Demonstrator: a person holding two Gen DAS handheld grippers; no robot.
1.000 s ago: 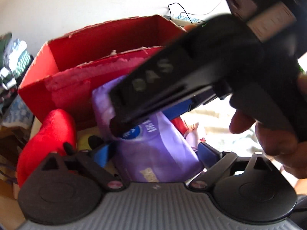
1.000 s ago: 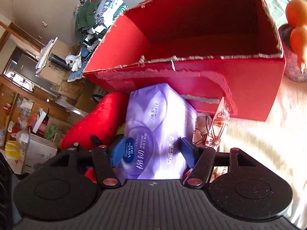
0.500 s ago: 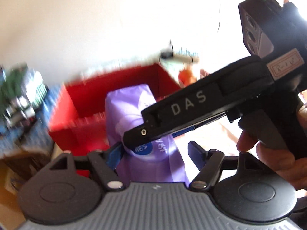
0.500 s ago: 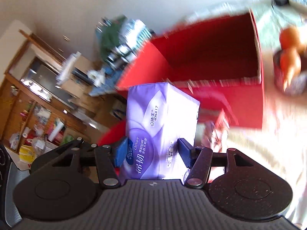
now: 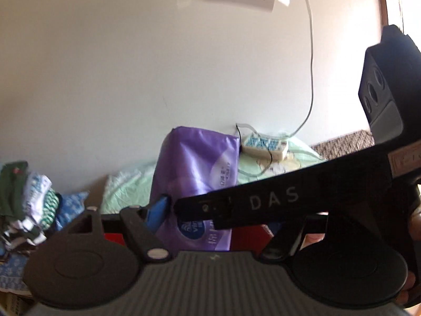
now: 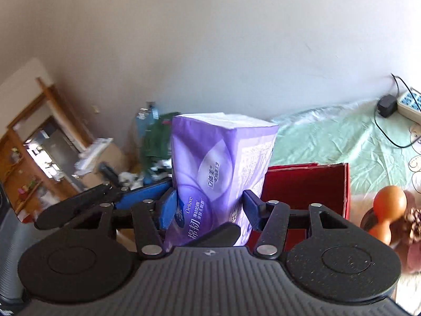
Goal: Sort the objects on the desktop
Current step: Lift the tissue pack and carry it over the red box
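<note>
Jaws grip a purple tissue pack (image 6: 221, 168) above mint bedsheet (image 6: 329, 142) (white wall behind).

Purple tissue pack (image 6: 223, 168), white print, upright, lifted above red box (image 6: 305, 184); box open-topped, on green cloth, near right of pack.

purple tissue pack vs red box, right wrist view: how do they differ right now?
The purple tissue pack is lifted and stands upright between the right gripper fingers; the red box sits low behind it on the green cloth. The pack is glossy printed plastic, sealed; the box is plain red cardboard with an open top. The pack reaches higher in the picture than the box rim.
</note>
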